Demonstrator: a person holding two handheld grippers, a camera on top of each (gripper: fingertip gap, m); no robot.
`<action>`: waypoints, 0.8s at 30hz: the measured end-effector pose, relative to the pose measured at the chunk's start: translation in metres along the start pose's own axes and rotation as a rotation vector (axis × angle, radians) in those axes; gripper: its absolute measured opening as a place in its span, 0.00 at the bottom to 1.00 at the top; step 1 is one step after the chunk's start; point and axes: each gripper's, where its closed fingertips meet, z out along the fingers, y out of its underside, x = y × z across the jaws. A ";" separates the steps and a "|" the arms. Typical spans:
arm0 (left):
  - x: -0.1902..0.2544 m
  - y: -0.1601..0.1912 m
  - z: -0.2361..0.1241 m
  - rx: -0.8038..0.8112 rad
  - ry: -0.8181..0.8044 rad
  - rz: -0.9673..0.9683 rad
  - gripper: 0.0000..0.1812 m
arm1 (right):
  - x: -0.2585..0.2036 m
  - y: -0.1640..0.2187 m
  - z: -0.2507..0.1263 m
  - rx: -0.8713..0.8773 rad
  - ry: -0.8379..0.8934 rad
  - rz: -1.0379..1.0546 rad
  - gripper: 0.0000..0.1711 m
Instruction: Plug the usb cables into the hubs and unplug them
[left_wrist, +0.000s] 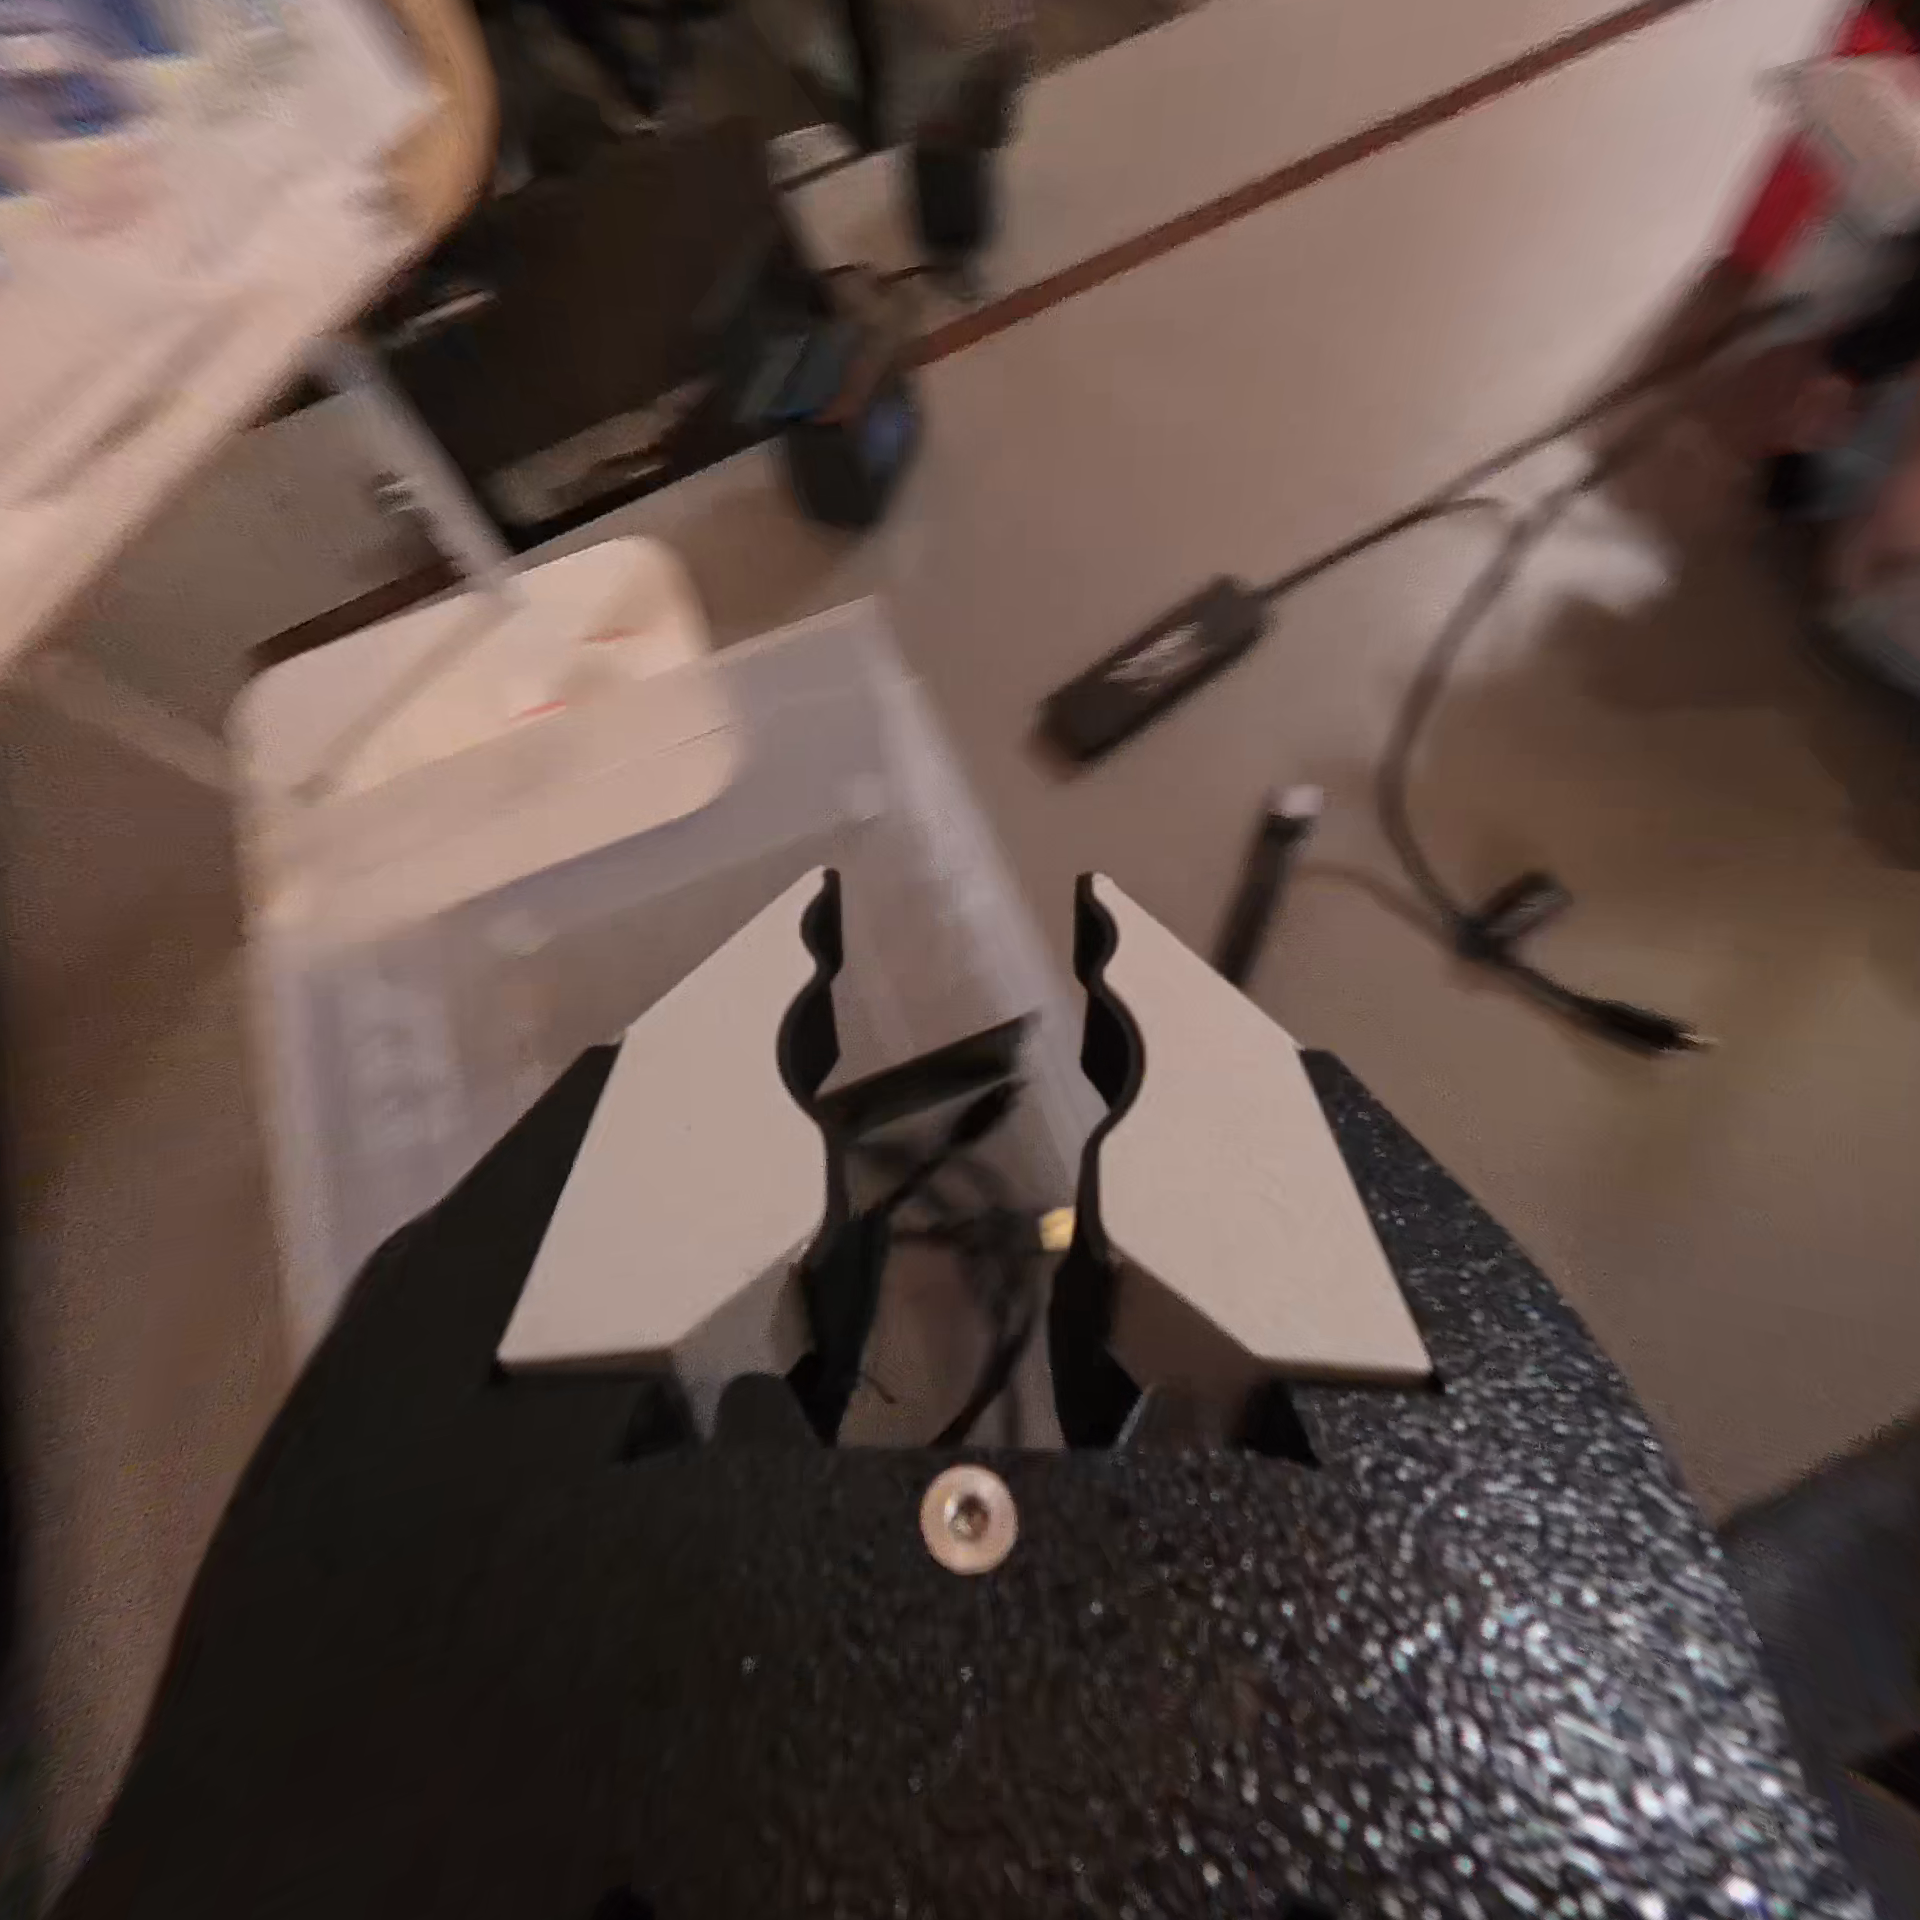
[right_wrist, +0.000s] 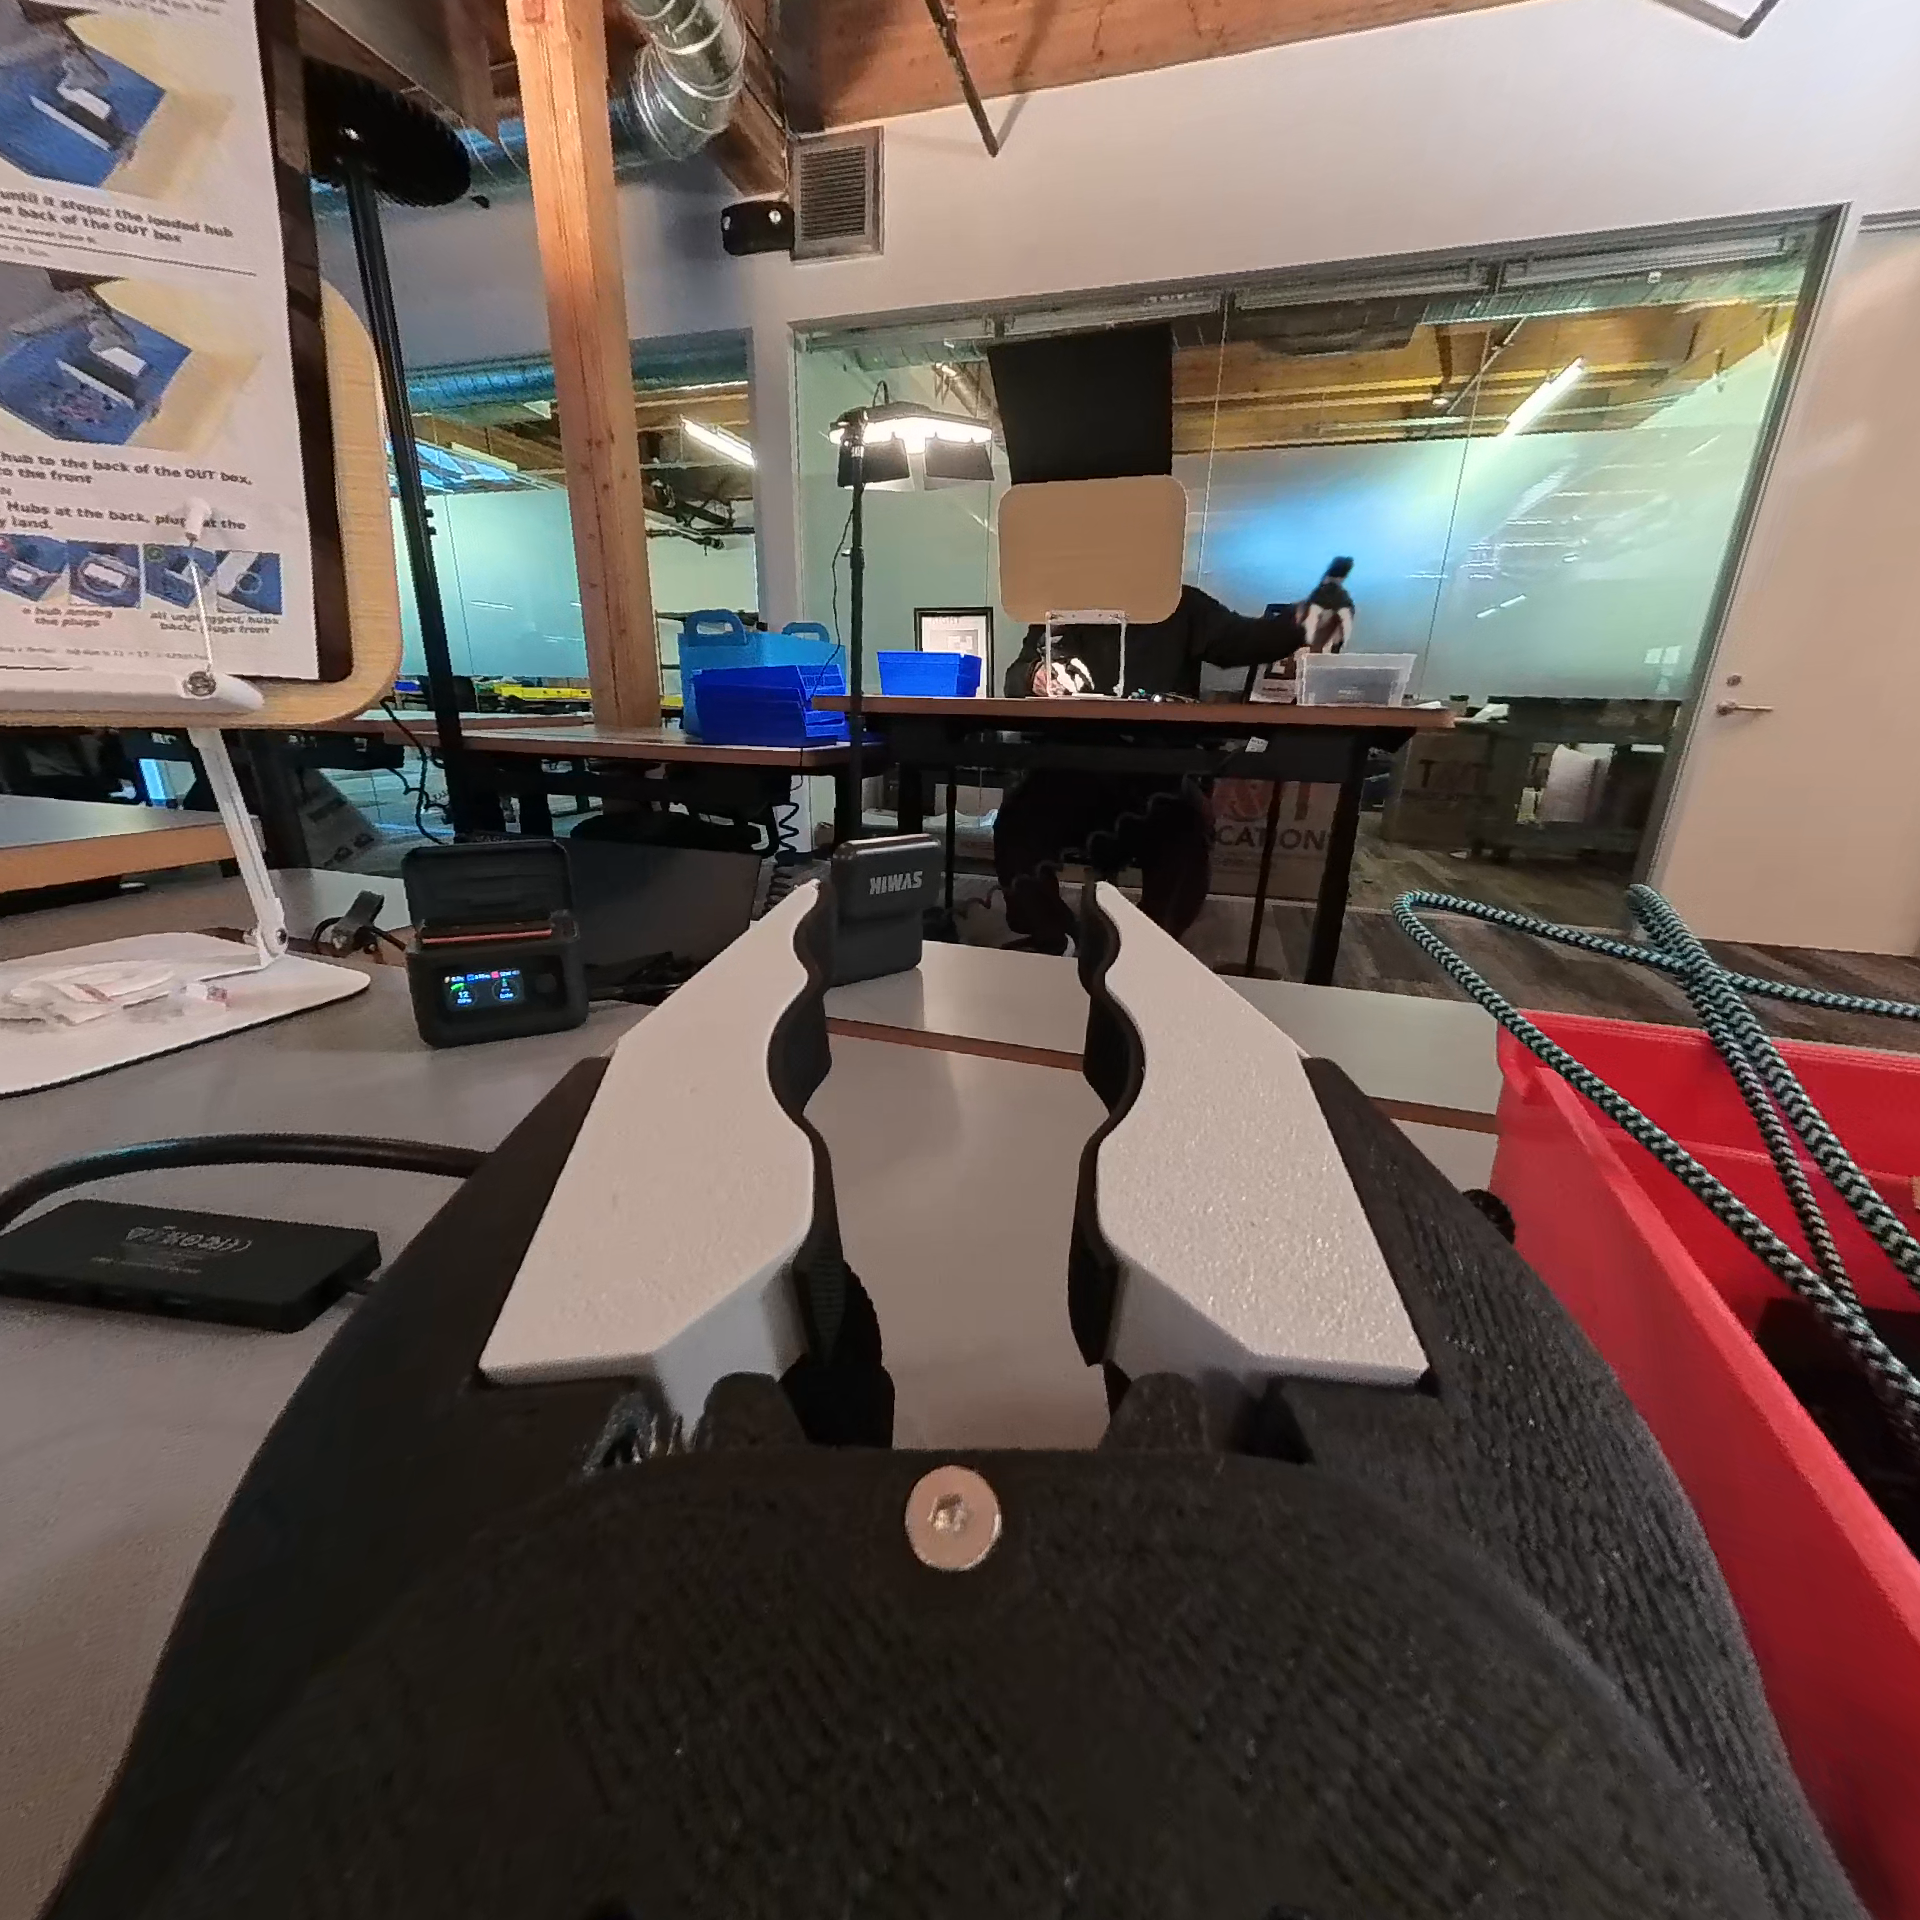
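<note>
Above a clear plastic box (left_wrist: 644, 862), the left gripper (left_wrist: 956, 883) hangs with its two pale fingers (left_wrist: 717, 1122) spread apart and nothing between them. The left wrist view is smeared by motion blur, so fine detail is lost. Through the gap between the fingers, black cables (left_wrist: 935, 1174) lie tangled in the box, one with a small gold-coloured tip. Just behind the clear box sits a white box (left_wrist: 488, 686). To the right, on the grey table (left_wrist: 1247, 416), a flat black hub (left_wrist: 1153, 665) lies with its cord running off toward the upper right. Nearer, a loose black cable (left_wrist: 1496, 914) curls on the table, and a short black plug with a silver end (left_wrist: 1273, 873) lies beside it, apart from the hub.

The right gripper (right_wrist: 956, 914) is held low over the table (right_wrist: 156, 1455), level and pointing across the room, its white fingers (right_wrist: 665, 1174) wide and empty. To its left the black hub (right_wrist: 187, 1262) rests flat on the table, its thick cord curving back. To its right stands a red bin (right_wrist: 1704, 1299) with teal-and-black braided cables (right_wrist: 1725, 1049) draped over its edge. Farther off sit a small black device with a lit screen (right_wrist: 494, 961) and a white stand holding a printed sheet (right_wrist: 145, 343). A person (right_wrist: 1143, 665) works at a distant table.
</note>
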 end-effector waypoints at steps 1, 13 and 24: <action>-0.025 0.012 -0.009 -0.031 -0.085 -0.007 0.23 | 0.000 0.000 0.000 0.000 0.000 0.001 0.26; -0.089 0.174 -0.005 -0.604 -0.059 0.188 0.44 | 0.001 0.002 0.000 -0.010 0.000 0.022 0.26; -0.091 0.195 0.031 -0.689 -0.018 0.197 0.30 | 0.001 0.004 0.001 -0.018 -0.006 0.035 0.26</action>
